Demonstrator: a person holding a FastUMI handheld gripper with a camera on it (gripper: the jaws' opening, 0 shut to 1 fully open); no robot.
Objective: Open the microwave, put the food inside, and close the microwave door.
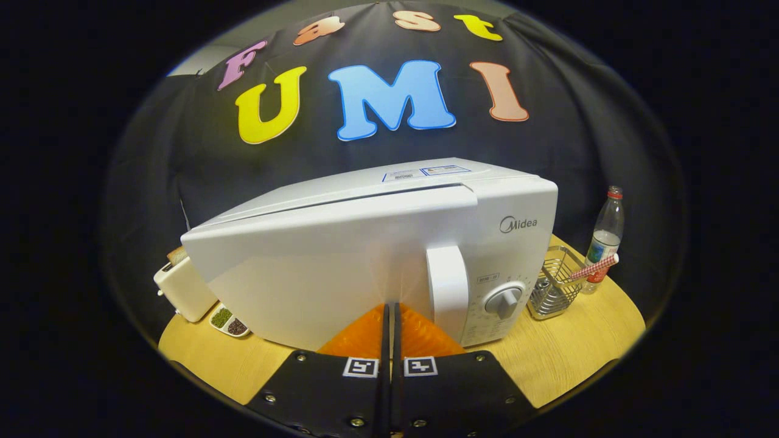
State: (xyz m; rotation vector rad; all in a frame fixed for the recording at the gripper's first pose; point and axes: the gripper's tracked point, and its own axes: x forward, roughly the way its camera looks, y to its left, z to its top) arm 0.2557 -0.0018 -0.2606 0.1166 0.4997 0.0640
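Observation:
A white microwave (517,207) stands on the wooden table (578,359), right in front of me. Its door (304,267) fronts the left part and stands out slightly from the body along its top and handle side, so it looks a little ajar. The upright white handle (447,286) is at the door's right edge, with a dial (504,299) on the panel beyond it. My gripper (391,305) is shut with nothing between its fingers. The fingertips rest against the lower door, just left of the handle.
A white toaster (182,286) and a small two-part dish (228,320) sit left of the microwave. Right of it stand a wire basket (557,283) holding a red-checked item (593,266), and a plastic bottle (605,234). Bare tabletop lies at the front right.

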